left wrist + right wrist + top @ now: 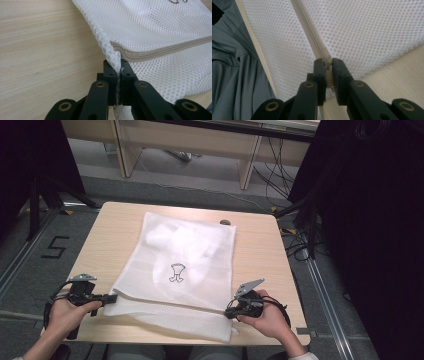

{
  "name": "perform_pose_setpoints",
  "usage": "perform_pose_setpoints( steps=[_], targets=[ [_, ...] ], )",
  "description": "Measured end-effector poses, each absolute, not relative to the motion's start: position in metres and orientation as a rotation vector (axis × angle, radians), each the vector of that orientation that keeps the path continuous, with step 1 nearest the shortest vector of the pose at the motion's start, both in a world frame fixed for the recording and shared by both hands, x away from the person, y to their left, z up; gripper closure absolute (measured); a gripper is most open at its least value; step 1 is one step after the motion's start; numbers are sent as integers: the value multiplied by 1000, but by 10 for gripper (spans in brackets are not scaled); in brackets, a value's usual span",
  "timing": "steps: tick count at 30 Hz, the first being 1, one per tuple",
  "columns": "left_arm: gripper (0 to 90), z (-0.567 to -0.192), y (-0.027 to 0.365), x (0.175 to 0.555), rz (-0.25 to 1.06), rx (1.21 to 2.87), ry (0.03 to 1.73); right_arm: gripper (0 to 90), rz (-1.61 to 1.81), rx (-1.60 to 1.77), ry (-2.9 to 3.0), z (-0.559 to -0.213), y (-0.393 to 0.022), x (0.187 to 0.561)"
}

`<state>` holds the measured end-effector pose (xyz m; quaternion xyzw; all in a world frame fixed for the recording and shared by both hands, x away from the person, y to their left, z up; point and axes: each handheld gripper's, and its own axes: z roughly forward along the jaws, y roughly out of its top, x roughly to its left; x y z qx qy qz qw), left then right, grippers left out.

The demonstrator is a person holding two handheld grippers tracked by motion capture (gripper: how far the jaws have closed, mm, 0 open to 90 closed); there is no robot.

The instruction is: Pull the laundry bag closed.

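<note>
A white mesh laundry bag (185, 265) lies flat on the wooden table (260, 250), with a small black drawing on it and something white inside. A zipper (160, 51) runs across its near end. My left gripper (114, 298) is shut on the bag's near-left corner; in the left gripper view (119, 65) a fold of mesh is pinched between the jaws. At the bag's right edge, my right gripper (229, 312) is shut on the zipper's end (328, 67), where a pale tab sits between the jaws.
A small dark knob (225, 222) lies on the table past the bag's far right corner. Black stands (40, 195) and cables (280, 175) sit on the floor around the table. The bag's near end overhangs the table's front edge (257, 47) above grey cloth.
</note>
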<state>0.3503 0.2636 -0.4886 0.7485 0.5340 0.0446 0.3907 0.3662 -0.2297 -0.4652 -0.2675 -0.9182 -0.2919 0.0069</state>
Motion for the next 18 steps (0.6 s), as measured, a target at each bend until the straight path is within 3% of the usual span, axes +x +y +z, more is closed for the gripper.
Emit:
perform_pose_setpoints(
  steps=[18],
  targets=[
    [827,-494,262,351,139,1962,1357,793,-846,-844,-2892,-470,-228,364]
  ],
)
